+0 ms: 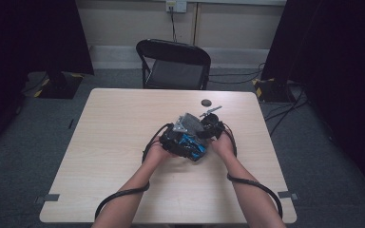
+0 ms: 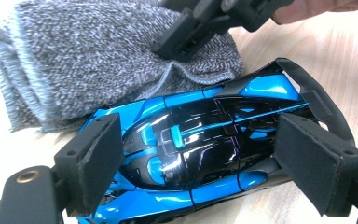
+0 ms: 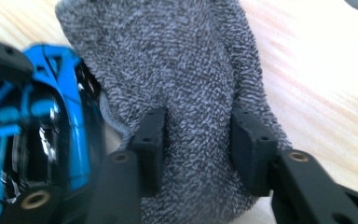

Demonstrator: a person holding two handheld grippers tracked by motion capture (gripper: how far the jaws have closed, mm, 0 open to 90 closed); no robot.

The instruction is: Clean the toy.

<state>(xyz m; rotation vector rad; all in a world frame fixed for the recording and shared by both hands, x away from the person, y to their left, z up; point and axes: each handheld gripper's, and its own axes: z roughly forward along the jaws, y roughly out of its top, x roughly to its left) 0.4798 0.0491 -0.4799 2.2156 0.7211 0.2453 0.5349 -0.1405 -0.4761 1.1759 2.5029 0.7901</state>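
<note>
A blue and black toy car [image 2: 200, 140] lies lengthwise between the jaws of my left gripper [image 2: 205, 156], whose pads press on its nose and tail. In the high view the car [image 1: 192, 145] is at the table's middle, held in my left gripper [image 1: 180, 140]. Just beyond it lies a grey knitted cloth [image 3: 186, 70], touching the car's side [image 3: 70, 107]. My right gripper [image 3: 200, 140] is down on the cloth with its jaws apart, and cloth lies between them without a pinched fold. From the left gripper view, a right-gripper finger [image 2: 186, 32] rests on the cloth [image 2: 84, 60].
A small dark round disc [image 1: 206, 102] sits on the light wooden table [image 1: 123, 123] behind the grippers. A black folding chair [image 1: 173, 64] stands past the far edge. Cables trail from both forearms toward the near edge.
</note>
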